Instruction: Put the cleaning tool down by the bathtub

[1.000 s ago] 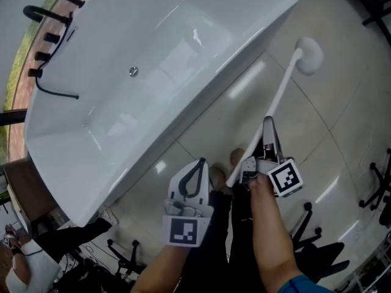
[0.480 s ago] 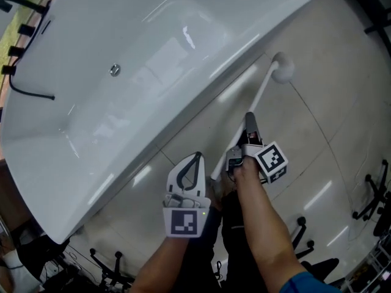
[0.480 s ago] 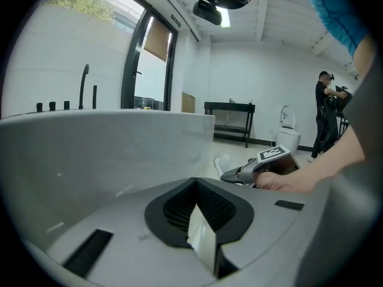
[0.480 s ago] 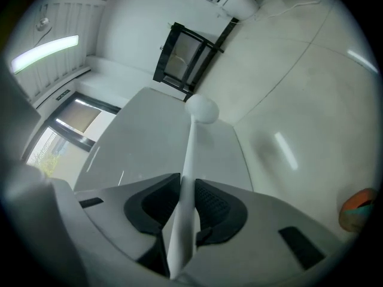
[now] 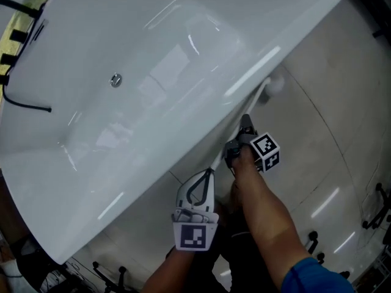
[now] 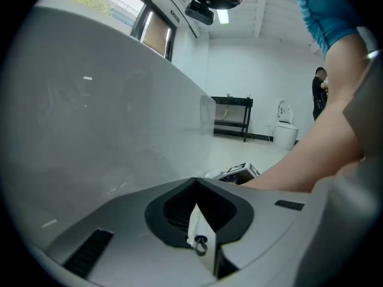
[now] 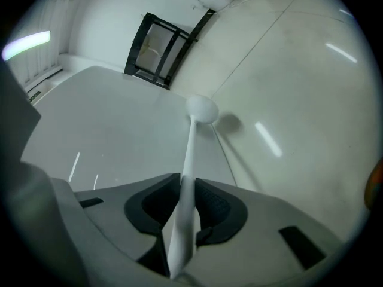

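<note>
The cleaning tool is a long white handle (image 5: 232,140) with a round white head (image 5: 275,85). Its head lies low beside the white bathtub (image 5: 263,57), just under the rim. My right gripper (image 5: 245,122) is shut on the handle partway along. In the right gripper view the handle (image 7: 190,154) runs out between the dark pads to the head (image 7: 201,109) at the foot of the tub wall (image 7: 108,136). My left gripper (image 5: 209,173) is shut beside the handle's near end. A white tab with a small loop (image 6: 199,235) shows right at its tips.
Glossy pale floor tiles (image 5: 330,139) spread to the right of the tub. Black taps and a hose (image 5: 24,105) sit at the tub's far left, with a drain (image 5: 115,79) in its bottom. Chair bases (image 5: 379,212) stand at the right. A person (image 6: 320,91) and a toilet (image 6: 284,130) are far off.
The right gripper has carried the tool toward the tub, so the head went from open floor to just under the rim. The left gripper followed and stayed shut.
</note>
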`<action>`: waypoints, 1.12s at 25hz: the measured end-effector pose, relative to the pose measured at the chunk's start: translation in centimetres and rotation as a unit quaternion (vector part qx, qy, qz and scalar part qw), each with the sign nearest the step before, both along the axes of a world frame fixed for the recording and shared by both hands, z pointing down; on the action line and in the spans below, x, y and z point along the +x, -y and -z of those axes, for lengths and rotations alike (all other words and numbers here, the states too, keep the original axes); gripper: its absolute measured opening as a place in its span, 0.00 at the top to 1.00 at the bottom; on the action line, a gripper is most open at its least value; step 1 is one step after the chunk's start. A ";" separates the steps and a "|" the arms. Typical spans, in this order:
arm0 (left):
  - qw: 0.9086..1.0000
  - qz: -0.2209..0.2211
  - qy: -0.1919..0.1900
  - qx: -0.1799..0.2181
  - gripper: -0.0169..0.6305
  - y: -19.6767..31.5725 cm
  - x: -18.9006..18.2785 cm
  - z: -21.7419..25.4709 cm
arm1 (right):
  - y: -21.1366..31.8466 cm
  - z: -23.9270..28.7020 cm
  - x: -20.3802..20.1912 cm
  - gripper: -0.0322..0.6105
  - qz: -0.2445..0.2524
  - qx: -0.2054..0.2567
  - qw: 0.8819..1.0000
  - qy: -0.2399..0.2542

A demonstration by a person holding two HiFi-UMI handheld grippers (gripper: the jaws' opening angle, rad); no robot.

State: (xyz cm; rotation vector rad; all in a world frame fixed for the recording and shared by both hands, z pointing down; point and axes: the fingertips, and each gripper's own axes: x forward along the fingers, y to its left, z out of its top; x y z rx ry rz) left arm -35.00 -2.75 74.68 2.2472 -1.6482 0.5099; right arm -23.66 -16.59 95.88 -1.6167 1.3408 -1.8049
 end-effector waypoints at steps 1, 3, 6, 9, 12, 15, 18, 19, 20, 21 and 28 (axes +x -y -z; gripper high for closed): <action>1.000 -0.006 0.006 -0.007 0.97 -0.1 -0.1 -0.7 | 0.2 -1.2 -0.2 0.79 -0.005 -0.008 1.000 -0.003; 1.000 -0.010 0.009 -0.014 0.97 0.1 -0.3 -2.1 | 0.6 -3.6 -0.6 0.79 -0.007 -0.023 1.000 -0.013; 1.000 -0.012 0.002 -0.021 0.97 0.3 -0.6 -4.0 | 0.9 -6.7 -1.8 0.79 0.021 -0.035 0.999 -0.017; 1.000 -0.002 -0.006 -0.011 0.97 1.3 -1.7 -4.8 | 1.2 -9.3 -4.5 0.80 0.083 -0.047 0.995 -0.002; 1.000 0.016 -0.016 -0.006 0.97 2.3 -2.8 -5.2 | 0.9 -11.9 -5.3 0.81 0.123 -0.070 0.990 -0.023; 1.000 0.014 -0.015 -0.009 0.97 2.6 -3.0 -5.7 | 0.6 -13.3 -5.3 0.81 0.155 -0.085 0.983 -0.041; 1.000 0.009 -0.019 -0.009 0.97 2.9 -2.5 -5.9 | 0.5 -13.7 -5.2 0.82 0.181 -0.089 0.978 -0.048; 1.000 0.003 -0.018 -0.010 0.97 2.9 -2.3 -5.9 | 0.5 -13.7 -5.1 0.81 0.188 -0.090 0.977 -0.050; 1.000 -0.001 -0.016 -0.012 0.97 2.9 -2.2 -5.9 | 0.5 -13.7 -5.1 0.79 0.196 -0.091 0.975 -0.051; 1.000 -0.002 -0.016 -0.014 0.97 2.8 -2.1 -5.8 | 0.5 -13.6 -5.1 0.77 0.203 -0.091 0.973 -0.052; 0.997 0.041 -0.040 -0.044 0.97 1.6 -2.1 -4.9 | -0.4 -10.0 -4.1 0.73 0.253 -0.065 0.962 -0.079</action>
